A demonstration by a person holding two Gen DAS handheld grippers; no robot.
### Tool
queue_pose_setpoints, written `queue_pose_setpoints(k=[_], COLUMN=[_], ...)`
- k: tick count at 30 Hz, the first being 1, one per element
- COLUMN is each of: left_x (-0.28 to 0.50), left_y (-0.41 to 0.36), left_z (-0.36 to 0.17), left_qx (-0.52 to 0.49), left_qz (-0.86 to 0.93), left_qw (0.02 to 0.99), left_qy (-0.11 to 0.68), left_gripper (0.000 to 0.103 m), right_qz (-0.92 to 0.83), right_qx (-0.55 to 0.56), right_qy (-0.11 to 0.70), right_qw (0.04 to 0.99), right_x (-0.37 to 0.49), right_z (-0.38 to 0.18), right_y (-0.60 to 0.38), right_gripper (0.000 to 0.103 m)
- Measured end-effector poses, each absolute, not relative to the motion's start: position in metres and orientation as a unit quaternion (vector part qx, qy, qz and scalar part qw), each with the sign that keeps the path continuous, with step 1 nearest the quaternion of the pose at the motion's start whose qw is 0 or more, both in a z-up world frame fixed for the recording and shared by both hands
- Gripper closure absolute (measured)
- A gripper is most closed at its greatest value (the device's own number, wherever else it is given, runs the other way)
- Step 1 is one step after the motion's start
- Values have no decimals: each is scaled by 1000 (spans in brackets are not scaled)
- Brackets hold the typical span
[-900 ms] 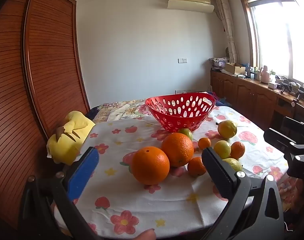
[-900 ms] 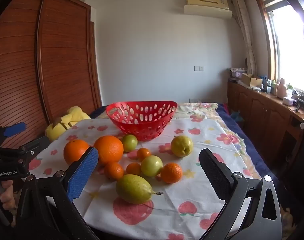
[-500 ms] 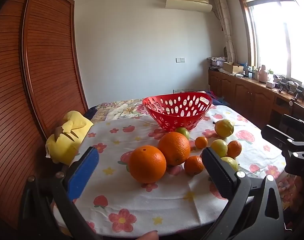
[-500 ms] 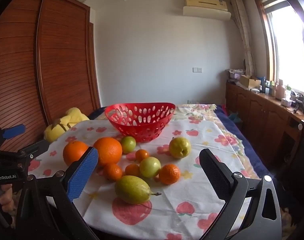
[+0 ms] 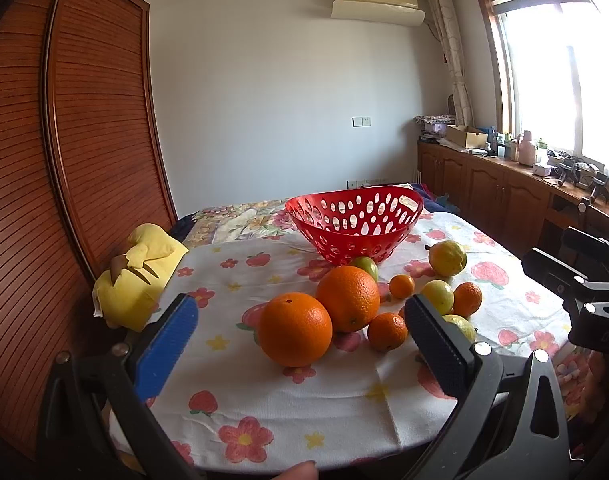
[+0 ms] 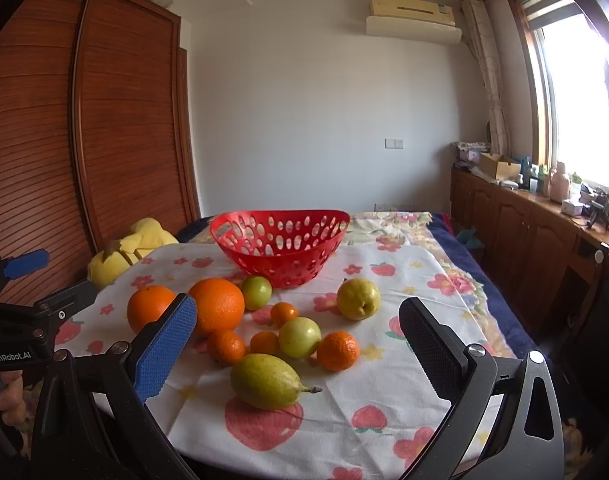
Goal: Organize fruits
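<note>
The surface (image 6: 384, 432), under a white cloth printed with strawberries and flowers, stretches out ahead of both tongs. Farthest from them stands the red basket (image 6: 280, 240), its walls full of oval holes, with no fruit visible in it.

The left tongs (image 5: 300, 344) are spread wide and hold nothing; the nearest big orange (image 5: 294, 328) sits on the cloth straight ahead between the two fingers, and a second big orange (image 5: 347, 298) touches it just beyond. The right tongs (image 6: 296, 352) are likewise wide apart and hold nothing.

Directly ahead of the right tongs, closest, lies the pear-shaped yellow-green fruit (image 6: 266, 381) on its side, stem pointing to the right finger. Beyond it sit a round green fruit (image 6: 299, 337) and a mandarin (image 6: 338, 350) side by side, with more small mandarins just to the left. Farther on, toward the basket, a yellow fruit (image 6: 358, 298) stands apart to the right.

A yellow plush toy (image 5: 140, 272) lies off to the left of the left tongs, at the edge of the cloth.
</note>
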State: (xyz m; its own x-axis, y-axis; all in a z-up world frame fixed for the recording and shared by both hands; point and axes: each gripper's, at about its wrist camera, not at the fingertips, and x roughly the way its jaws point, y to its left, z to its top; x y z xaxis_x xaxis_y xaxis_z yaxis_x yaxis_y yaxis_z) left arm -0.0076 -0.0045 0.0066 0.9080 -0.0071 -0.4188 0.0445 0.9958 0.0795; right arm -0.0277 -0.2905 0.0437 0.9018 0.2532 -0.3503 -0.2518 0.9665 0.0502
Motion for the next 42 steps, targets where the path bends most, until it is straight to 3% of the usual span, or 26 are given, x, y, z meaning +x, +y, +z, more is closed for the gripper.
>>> queue_pose_setpoints(k=[42], left_x=[-13], left_y=[-6], left_z=[18], left_qx=[46], left_qz=[-17], left_qw=[977], left_qy=[206], left_gripper=[0], right_qz=[129], right_qx=[2], right_qy=[176], right_qw=[976], right_x=[-30], right_z=[45], right_y=[-291], right_gripper=[0])
